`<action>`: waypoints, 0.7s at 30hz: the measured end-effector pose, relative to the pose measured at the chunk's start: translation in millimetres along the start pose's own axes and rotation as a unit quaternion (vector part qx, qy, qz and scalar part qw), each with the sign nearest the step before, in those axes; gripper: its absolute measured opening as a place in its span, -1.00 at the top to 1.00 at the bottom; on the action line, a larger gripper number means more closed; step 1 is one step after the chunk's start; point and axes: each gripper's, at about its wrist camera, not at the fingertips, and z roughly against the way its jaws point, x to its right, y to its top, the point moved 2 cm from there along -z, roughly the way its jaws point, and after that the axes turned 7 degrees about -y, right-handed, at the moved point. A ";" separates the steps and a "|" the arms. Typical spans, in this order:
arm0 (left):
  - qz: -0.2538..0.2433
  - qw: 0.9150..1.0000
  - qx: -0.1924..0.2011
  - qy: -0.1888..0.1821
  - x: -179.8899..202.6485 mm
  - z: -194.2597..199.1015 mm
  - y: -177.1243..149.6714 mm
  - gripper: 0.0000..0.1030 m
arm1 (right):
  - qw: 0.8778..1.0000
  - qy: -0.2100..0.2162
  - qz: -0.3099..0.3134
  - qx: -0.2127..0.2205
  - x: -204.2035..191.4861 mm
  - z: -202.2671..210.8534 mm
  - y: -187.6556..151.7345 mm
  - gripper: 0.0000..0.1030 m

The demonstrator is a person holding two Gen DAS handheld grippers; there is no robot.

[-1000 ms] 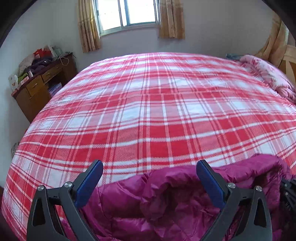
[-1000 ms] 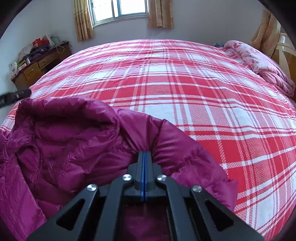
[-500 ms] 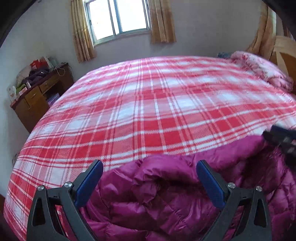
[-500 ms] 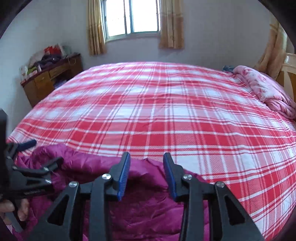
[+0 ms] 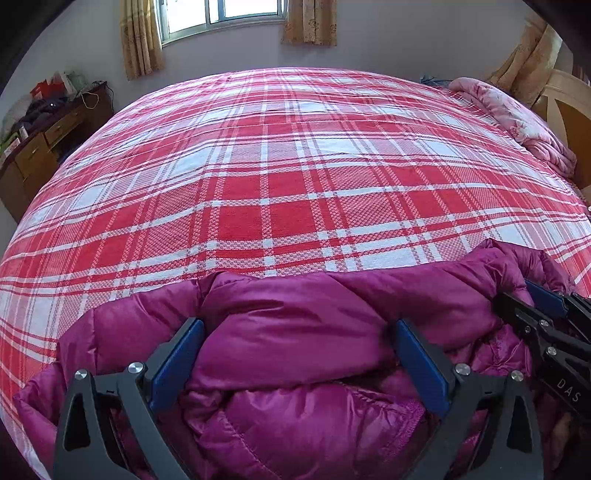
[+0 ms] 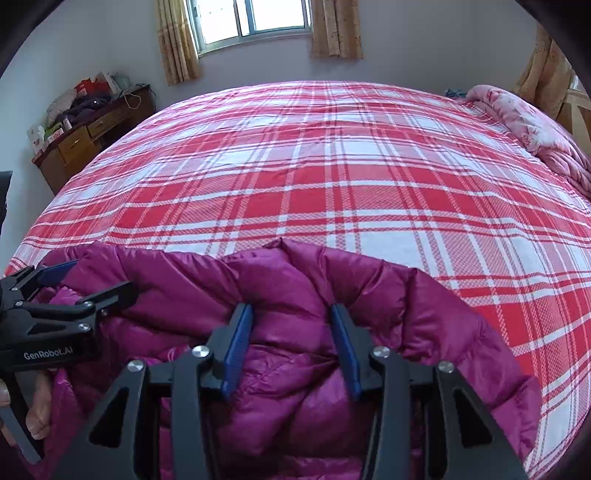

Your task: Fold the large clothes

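Observation:
A magenta puffer jacket (image 5: 295,332) lies bunched at the near edge of a bed with a red and white plaid cover (image 5: 295,177). My left gripper (image 5: 295,332) is wide open, its blue pads either side of a thick fold of the jacket. My right gripper (image 6: 291,314) is open over the jacket (image 6: 295,369), its pads either side of a padded ridge. The right gripper shows at the right edge of the left wrist view (image 5: 546,317). The left gripper shows at the left of the right wrist view (image 6: 85,284).
A wooden cabinet (image 6: 85,140) piled with clutter stands at the far left by the wall. A pink quilt (image 6: 532,129) lies bunched at the far right of the bed, by a wooden headboard (image 5: 565,110). A curtained window (image 6: 255,22) is behind.
My right gripper, shut on the jacket a second ago, has opened and widened. Both grippers have dropped lower onto the jacket, which now lies flatter against the bed.

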 end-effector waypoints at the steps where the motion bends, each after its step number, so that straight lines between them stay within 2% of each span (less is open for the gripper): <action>1: 0.003 1.000 -0.002 -0.001 -1.0 -2.2 -0.8 -0.98 | 1.000 0.002 -0.002 -0.001 0.8 -0.8 -0.1 0.08; 21: -0.004 1.000 0.002 0.026 4.7 -8.5 -2.1 -0.98 | 1.000 -0.014 0.010 -0.006 -4.6 -6.8 -2.3 0.03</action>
